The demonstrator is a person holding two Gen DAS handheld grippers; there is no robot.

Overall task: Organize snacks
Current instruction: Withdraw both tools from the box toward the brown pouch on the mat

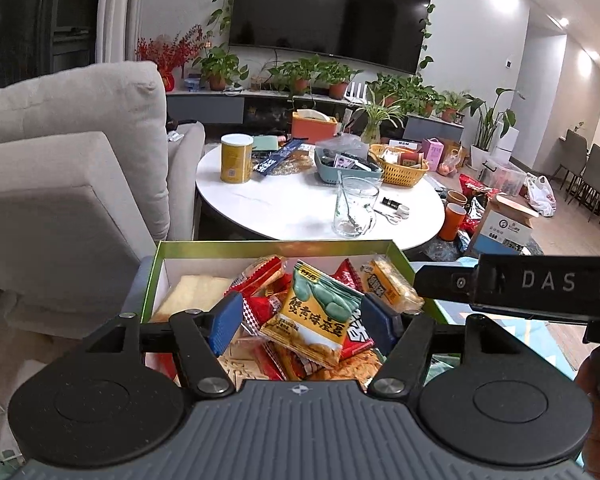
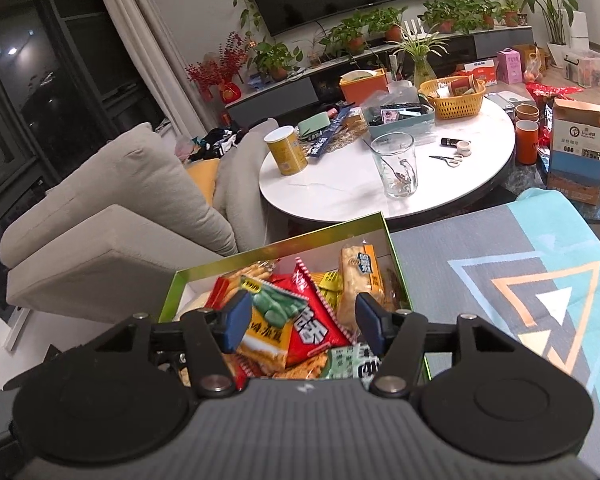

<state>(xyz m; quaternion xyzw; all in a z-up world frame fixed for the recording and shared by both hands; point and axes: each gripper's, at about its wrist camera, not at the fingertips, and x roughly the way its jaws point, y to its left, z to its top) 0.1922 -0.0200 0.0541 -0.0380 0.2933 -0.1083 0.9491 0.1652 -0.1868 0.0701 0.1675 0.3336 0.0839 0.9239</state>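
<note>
Brimming rectangular cardboard box [image 1: 156, 276], crinkly foil packets [image 1: 316, 316]

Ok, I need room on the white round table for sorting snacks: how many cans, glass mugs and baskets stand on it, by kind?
Yellow cylindrical can: 1
Clear glass mug with a spoon in it: 1
Plastic baskets: 2, a blue-grey rectangular basket and a yellow woven-look basket
Total: 4
</note>
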